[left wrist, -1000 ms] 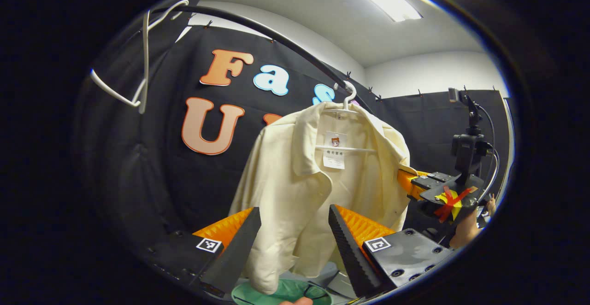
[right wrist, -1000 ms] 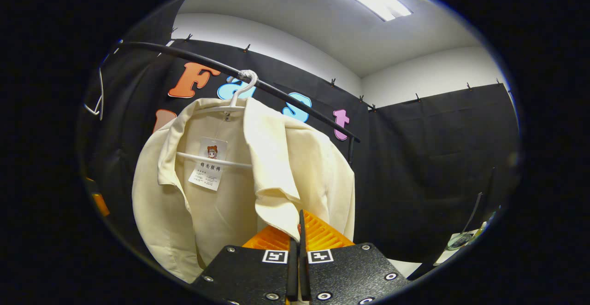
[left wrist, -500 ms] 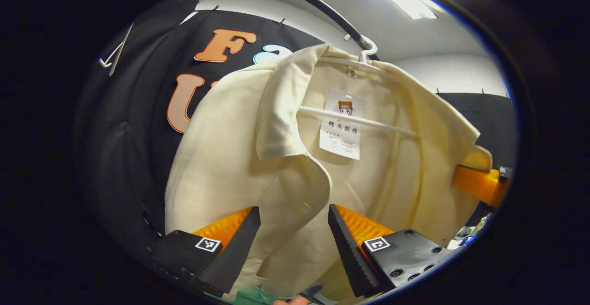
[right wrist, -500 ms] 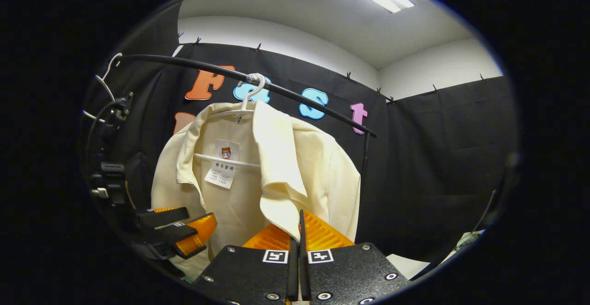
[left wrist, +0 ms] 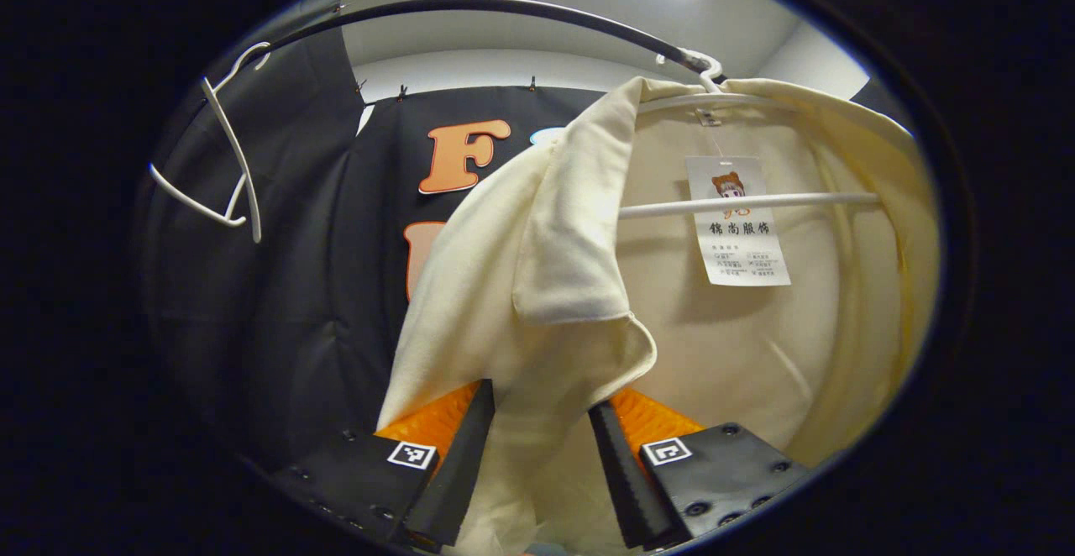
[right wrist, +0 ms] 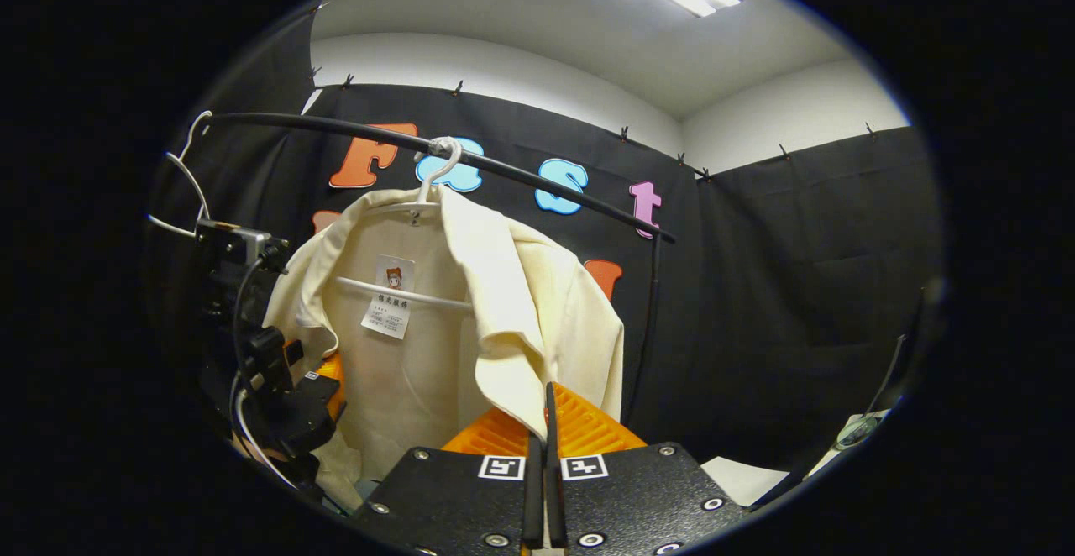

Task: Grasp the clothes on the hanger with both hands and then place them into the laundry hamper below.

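A cream shirt [left wrist: 739, 329] hung on a white hanger [left wrist: 747, 201] from a black rail [left wrist: 504, 8] that arched across the top of the left gripper view, the garment taking up the centre and right of the frame. At the bottom, the left gripper [left wrist: 536, 443] stood with its fingers spread apart — the shirt's left front edge, below the folded collar, hung down between them, with no clear sign of either finger pressing the cloth. A paper tag [left wrist: 737, 220] dangled at the neck. A second, bare hanger [left wrist: 227, 161] hung at the upper left.

In the right gripper view the shirt [right wrist: 437, 329] hung left of centre under the rail [right wrist: 437, 146]. The right gripper [right wrist: 544, 430], at bottom centre, had its fingers pressed together on the shirt's right front edge — a fold of cloth ran down into the seam between them. The left gripper [right wrist: 323, 388] appeared at the lower left, against the shirt's other side.
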Available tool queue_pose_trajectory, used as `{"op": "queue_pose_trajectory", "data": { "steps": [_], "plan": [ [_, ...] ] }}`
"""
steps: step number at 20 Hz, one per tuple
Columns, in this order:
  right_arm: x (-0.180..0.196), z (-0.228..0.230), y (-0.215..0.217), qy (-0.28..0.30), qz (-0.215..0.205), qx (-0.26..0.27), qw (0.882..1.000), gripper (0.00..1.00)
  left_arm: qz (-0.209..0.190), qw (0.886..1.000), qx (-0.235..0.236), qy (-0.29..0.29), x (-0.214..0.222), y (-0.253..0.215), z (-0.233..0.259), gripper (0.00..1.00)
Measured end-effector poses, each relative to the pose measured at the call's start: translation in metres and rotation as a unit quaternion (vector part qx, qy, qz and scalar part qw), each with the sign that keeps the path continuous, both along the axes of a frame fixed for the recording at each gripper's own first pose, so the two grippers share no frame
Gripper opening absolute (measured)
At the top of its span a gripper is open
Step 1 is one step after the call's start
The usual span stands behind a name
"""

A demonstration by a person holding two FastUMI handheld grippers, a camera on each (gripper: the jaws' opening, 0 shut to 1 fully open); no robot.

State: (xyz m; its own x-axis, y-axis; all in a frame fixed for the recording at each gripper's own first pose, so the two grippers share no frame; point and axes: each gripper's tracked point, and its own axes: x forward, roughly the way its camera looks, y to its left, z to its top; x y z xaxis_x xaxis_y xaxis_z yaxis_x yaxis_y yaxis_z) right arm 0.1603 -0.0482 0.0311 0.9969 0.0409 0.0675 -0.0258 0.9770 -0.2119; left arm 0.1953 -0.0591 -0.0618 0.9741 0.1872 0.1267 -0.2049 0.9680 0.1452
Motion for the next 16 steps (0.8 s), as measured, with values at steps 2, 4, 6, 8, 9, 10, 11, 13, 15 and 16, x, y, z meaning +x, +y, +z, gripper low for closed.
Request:
{"op": "queue_pose_trajectory", "data": {
  "steps": [2,4,6,8,9,10,11,13,15,16],
  "plan": [
    [0.001,0.000,0.005,-0.001,0.004,0.003,1.000,0.01,0.012,1.000,0.023,-0.015,-0.011,0.014,0.011,0.64],
    [0.001,-0.002,0.009,0.001,0.009,0.003,1.000,0.01,0.045,0.995,0.085,-0.037,-0.018,0.030,0.031,0.57],
    [-0.001,-0.001,0.012,0.001,0.013,0.001,1.000,0.01,0.060,0.989,0.126,-0.056,-0.020,0.040,0.053,0.20],
    [-0.004,0.000,0.013,-0.002,0.013,-0.001,1.000,0.01,0.065,0.984,0.148,-0.073,-0.024,0.048,0.075,0.18],
    [-0.007,0.003,0.012,-0.006,0.012,0.001,1.000,0.01,0.075,0.980,0.162,-0.089,-0.028,0.053,0.089,0.19],
    [-0.009,0.007,0.009,-0.011,0.010,0.004,1.000,0.01,0.091,0.974,0.179,-0.102,-0.035,0.060,0.102,0.16],
    [-0.011,0.013,0.006,-0.020,0.005,0.007,1.000,0.01,0.106,0.968,0.198,-0.114,-0.041,0.067,0.112,0.17],
    [-0.017,0.026,-0.010,-0.037,-0.014,0.010,0.999,0.01,0.129,0.955,0.234,-0.132,-0.044,0.078,0.128,0.14],
    [-0.018,0.046,-0.026,-0.058,-0.032,0.011,0.998,0.01,0.141,0.945,0.260,-0.142,-0.043,0.083,0.142,0.12],
    [-0.015,0.056,-0.032,-0.066,-0.039,0.010,0.997,0.01,0.140,0.944,0.263,-0.144,-0.040,0.085,0.147,0.13]
  ]
}}
